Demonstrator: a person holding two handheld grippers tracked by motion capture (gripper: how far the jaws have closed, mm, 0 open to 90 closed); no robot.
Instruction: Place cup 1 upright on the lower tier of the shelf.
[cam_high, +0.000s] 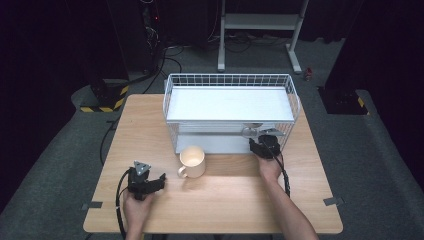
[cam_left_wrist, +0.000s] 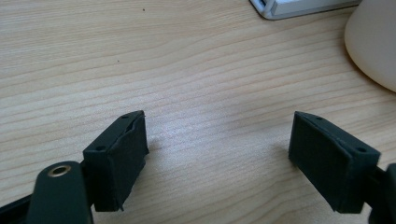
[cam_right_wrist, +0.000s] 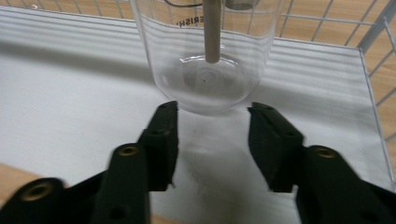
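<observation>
Wooden table (cam_high: 220, 190) across the lower middle of the frame. White wire rack (cam_high: 230, 107) at center, on the table's far edge. Cream mug (cam_high: 192, 161) just below the rack, handle toward lower left. Left gripper (cam_high: 161, 180) at lower left on the table, jaws apart, pointed right toward the mug. Right gripper (cam_high: 260, 142) right of center, reached into the rack's lower shelf.

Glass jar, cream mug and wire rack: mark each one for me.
glass jar (cam_right_wrist: 205, 70), right gripper view, on its clear side wall above the base.
cream mug (cam_high: 193, 161), high view, on its outer wall.
wire rack (cam_high: 230, 78), high view, on its back top rim.
</observation>
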